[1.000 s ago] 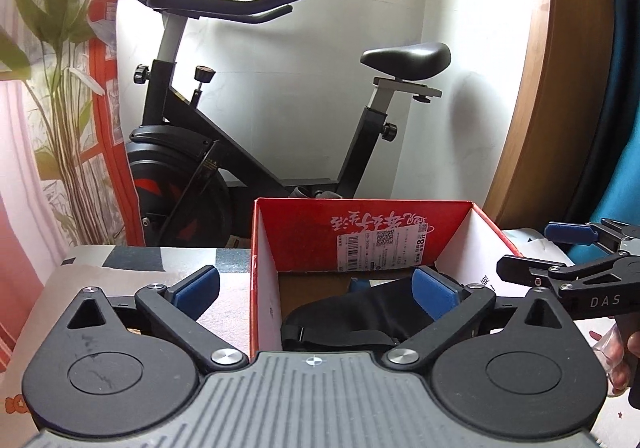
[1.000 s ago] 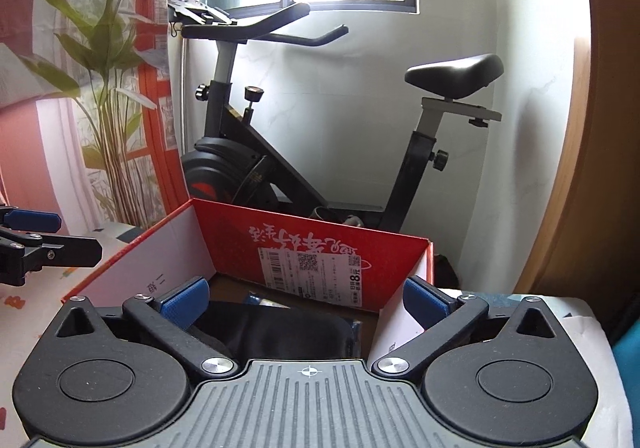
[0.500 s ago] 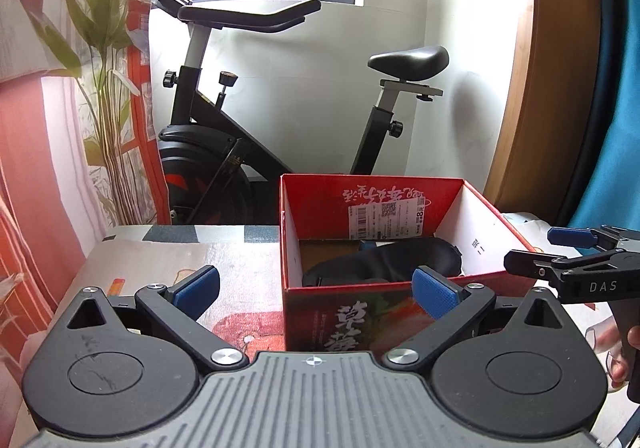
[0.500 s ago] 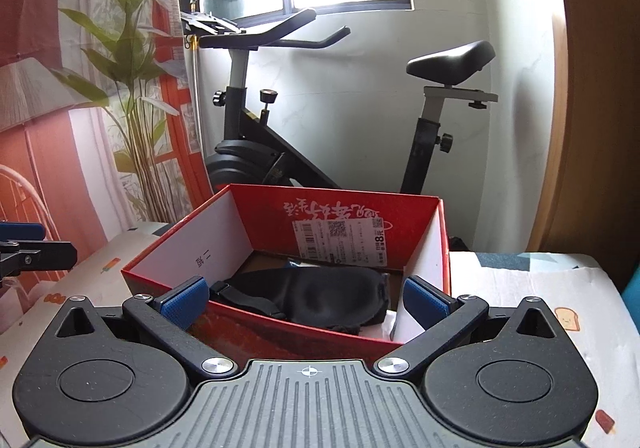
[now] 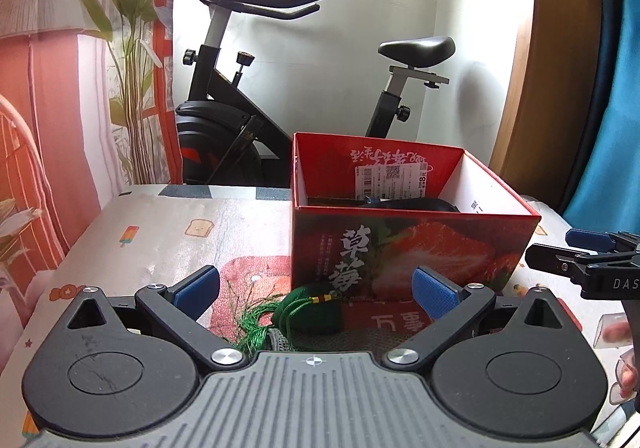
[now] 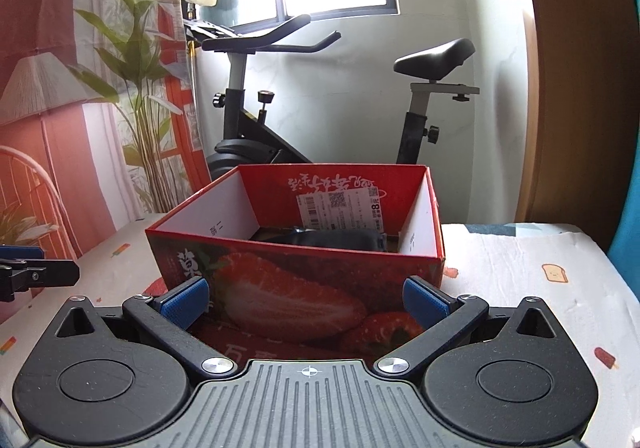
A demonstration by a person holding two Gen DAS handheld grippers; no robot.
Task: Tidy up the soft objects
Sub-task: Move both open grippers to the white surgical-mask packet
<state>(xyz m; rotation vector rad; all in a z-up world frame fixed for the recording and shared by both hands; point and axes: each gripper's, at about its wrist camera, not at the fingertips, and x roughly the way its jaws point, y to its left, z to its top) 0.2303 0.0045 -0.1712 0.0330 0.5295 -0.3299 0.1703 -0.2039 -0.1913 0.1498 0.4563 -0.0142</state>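
Observation:
A red strawberry-print cardboard box [image 5: 400,252] [image 6: 280,288] stands on the patterned tablecloth. A black soft eye mask [image 5: 416,205] [image 6: 332,238] lies inside it, mostly hidden by the front wall. A green tasselled pouch [image 5: 308,310] lies on the table in front of the box, between the fingers of my left gripper [image 5: 316,288], which is open and empty. My right gripper [image 6: 306,300] is open too, close to the box's front wall, holding nothing. In the left wrist view the right gripper [image 5: 576,254] shows at the right edge.
A black exercise bike [image 5: 248,120] [image 6: 256,120] stands behind the table against the white wall. A curtain with a plant print [image 5: 80,88] hangs at the left. A wooden panel [image 5: 560,68] rises at the right. A person's fingers [image 5: 618,332] show at the right edge.
Both grippers have pulled back and dropped from over the box to in front of it. The box's front wall and the green pouch have come into view.

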